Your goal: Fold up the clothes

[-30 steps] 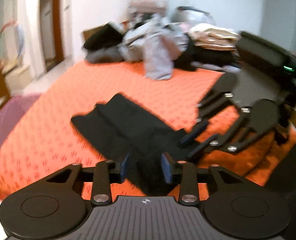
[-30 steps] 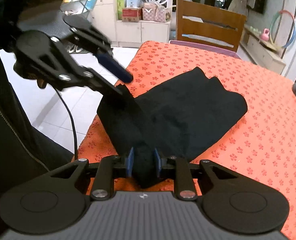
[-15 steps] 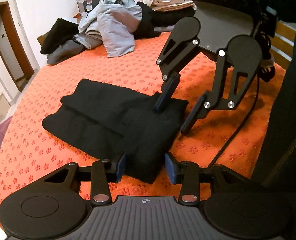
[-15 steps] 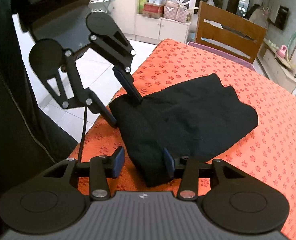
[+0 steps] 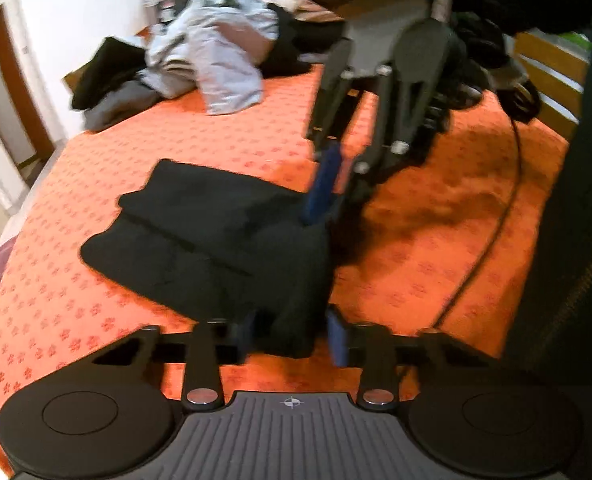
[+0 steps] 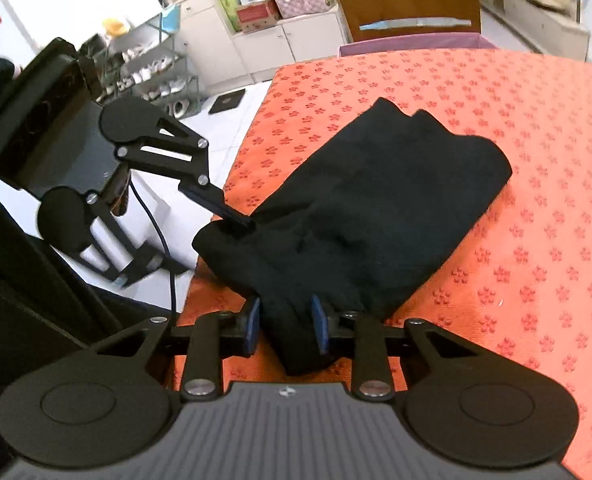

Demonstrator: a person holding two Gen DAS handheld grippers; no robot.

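Note:
A folded black garment (image 5: 223,240) lies on the orange flower-patterned bed cover (image 5: 95,320); it also shows in the right wrist view (image 6: 376,208). My left gripper (image 5: 291,338) is open, its jaws standing either side of the garment's near corner. My right gripper (image 6: 285,326) is partly closed around the other near corner of the cloth. Each gripper shows in the other's view: the right one (image 5: 328,196) at the garment's far corner, the left one (image 6: 235,220) touching the cloth at the bed's edge.
A heap of grey, black and beige clothes (image 5: 215,64) lies at the far end of the bed. A wooden chair (image 6: 408,4), white cabinets (image 6: 296,36) and a shoe rack (image 6: 147,68) stand beyond the bed. White floor (image 6: 215,120) lies to the left.
The garment was held lifted, then laid flat on the bed. Both grippers opened from it; the right one's jaws have since narrowed around the near corner again.

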